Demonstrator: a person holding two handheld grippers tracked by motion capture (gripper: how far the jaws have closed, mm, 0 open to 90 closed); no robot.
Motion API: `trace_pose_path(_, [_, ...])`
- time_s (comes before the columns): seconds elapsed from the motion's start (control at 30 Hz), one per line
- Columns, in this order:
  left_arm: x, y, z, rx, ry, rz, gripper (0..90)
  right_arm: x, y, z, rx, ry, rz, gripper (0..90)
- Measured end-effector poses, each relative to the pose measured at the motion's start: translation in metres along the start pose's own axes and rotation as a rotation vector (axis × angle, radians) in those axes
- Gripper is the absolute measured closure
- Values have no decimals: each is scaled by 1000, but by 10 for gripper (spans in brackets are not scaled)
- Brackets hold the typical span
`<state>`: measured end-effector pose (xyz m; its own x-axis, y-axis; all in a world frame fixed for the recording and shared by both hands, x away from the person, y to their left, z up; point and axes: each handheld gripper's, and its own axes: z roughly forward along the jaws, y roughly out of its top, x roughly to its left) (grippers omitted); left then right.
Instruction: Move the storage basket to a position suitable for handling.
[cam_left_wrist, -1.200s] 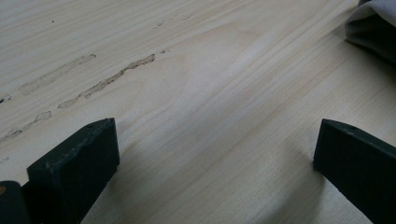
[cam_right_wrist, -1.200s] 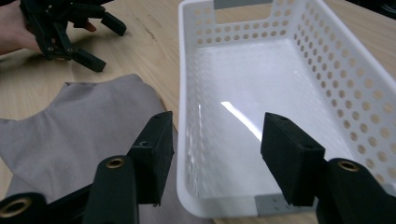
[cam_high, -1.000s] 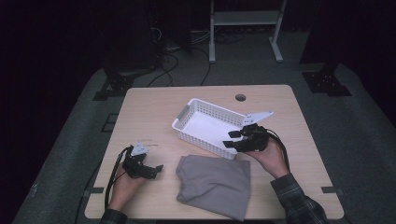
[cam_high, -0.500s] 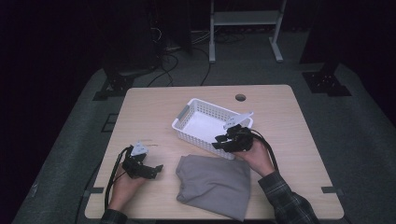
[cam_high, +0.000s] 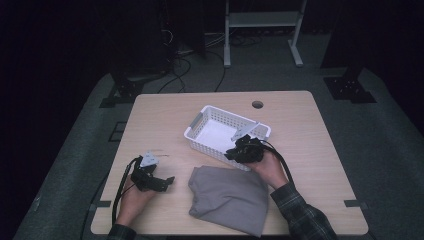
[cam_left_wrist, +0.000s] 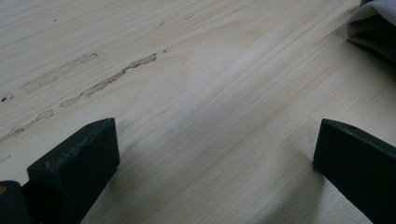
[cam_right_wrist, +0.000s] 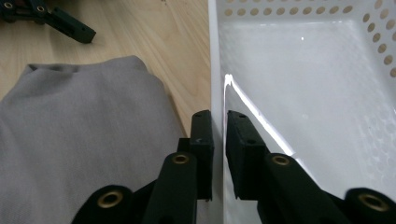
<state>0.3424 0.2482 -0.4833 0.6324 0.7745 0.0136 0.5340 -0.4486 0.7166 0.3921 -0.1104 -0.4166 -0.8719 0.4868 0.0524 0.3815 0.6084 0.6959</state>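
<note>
A white perforated basket (cam_high: 210, 145) stands on the middle of the wooden table (cam_high: 165, 115). My right gripper (cam_high: 235, 152) is at the basket's near long wall. In the right gripper view the right gripper (cam_right_wrist: 219, 123) has one jaw outside and one inside the basket (cam_right_wrist: 303, 70); the jaws have just been closing and now pinch that wall. A folded grey cloth (cam_high: 230, 197) lies in front of the basket, and the cloth (cam_right_wrist: 79, 126) sits just left of the jaws. My left gripper (cam_high: 167, 182) rests open on bare wood left of the cloth, nothing between its jaws (cam_left_wrist: 215, 154).
A small round hole (cam_high: 257, 104) sits in the table near its far edge. A corner of the grey cloth (cam_left_wrist: 373, 28) shows at the upper right of the left gripper view. Dark floor, cables and a metal stand lie beyond the table.
My right hand has moved left and down along the basket's near wall, and its jaws have closed onto that wall. The left hand, cloth and basket have stayed put.
</note>
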Motion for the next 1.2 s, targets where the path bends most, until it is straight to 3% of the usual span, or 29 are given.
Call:
trace_pose_path(0.37, [1, 0, 0, 3, 1, 3, 0, -1, 1, -9, -4, -51, -18, 846])
trace_pose_path(1.2, [1, -1, -1, 1, 7, -5, 0, -19, -21, -51, -25, -105, 32, 849])
